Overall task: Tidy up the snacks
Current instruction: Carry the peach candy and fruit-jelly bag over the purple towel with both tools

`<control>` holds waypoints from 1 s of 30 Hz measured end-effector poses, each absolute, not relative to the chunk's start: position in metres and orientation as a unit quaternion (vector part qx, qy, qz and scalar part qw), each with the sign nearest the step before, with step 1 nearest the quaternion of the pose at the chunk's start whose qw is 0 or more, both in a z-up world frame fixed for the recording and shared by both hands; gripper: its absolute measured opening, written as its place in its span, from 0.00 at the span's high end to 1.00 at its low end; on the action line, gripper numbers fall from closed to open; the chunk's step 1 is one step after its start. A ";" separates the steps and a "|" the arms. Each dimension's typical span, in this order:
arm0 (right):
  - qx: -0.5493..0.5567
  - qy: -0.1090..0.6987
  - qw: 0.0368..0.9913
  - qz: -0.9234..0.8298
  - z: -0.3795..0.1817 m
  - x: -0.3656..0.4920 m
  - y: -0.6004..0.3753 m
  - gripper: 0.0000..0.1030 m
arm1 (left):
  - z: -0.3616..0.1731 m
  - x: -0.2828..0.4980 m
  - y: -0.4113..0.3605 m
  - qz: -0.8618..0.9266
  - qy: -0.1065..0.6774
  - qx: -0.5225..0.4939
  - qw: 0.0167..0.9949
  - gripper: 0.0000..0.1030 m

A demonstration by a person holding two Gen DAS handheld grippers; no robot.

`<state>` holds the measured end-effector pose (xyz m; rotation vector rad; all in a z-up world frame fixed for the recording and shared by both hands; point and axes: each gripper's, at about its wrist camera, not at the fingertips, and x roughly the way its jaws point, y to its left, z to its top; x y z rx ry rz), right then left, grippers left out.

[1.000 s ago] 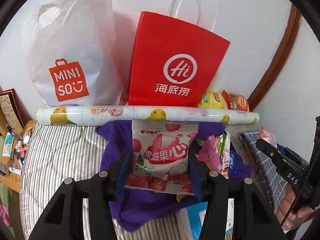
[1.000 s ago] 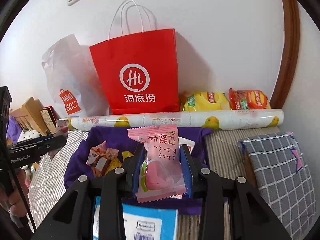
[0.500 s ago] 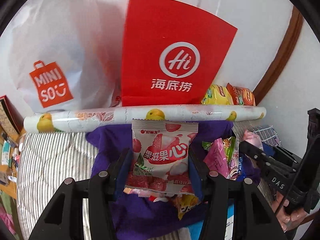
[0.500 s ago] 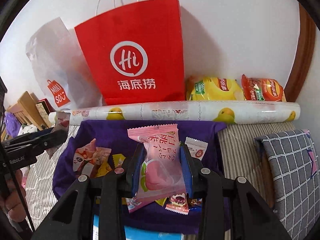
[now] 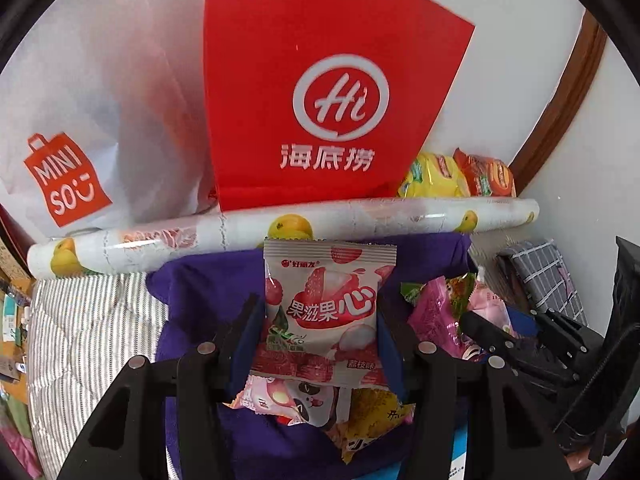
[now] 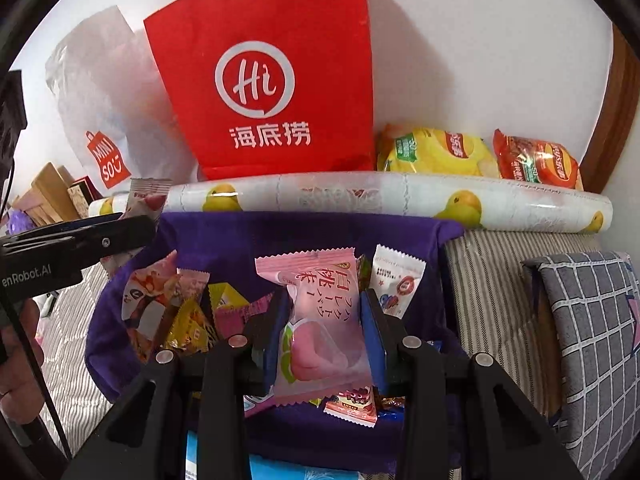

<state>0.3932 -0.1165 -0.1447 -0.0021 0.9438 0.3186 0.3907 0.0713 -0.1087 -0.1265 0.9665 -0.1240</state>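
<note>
Striped bed (image 5: 88,320), purple cloth (image 6: 280,236) as landmark: above it my left claw (image 5: 320,320) clamps the lychee packet (image 5: 324,308), my right claw (image 6: 324,320) the peach packet (image 6: 320,320), probably for sorting.

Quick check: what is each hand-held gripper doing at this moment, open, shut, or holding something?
Left hand-held gripper: shut on the lychee candy packet.
Right hand-held gripper: shut on the pink peach snack packet.

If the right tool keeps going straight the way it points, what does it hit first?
Probably the loose snacks on the purple cloth below; the right tool holds a pink packet, which would likely land first. Depth is unclear.
</note>
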 end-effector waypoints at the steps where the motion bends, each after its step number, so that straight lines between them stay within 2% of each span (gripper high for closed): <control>1: -0.002 0.456 0.877 0.153 -0.147 0.394 -0.116 0.65 | -0.112 0.392 0.070 -0.059 0.470 -0.058 0.879 0.50; 9: -0.003 0.477 0.866 0.148 -0.161 0.397 -0.115 0.65 | -0.131 0.400 0.071 -0.054 0.500 -0.062 0.862 0.50; 30: -0.010 0.473 0.869 0.143 -0.167 0.397 -0.112 0.65 | -0.146 0.403 0.061 -0.060 0.514 -0.060 0.853 0.50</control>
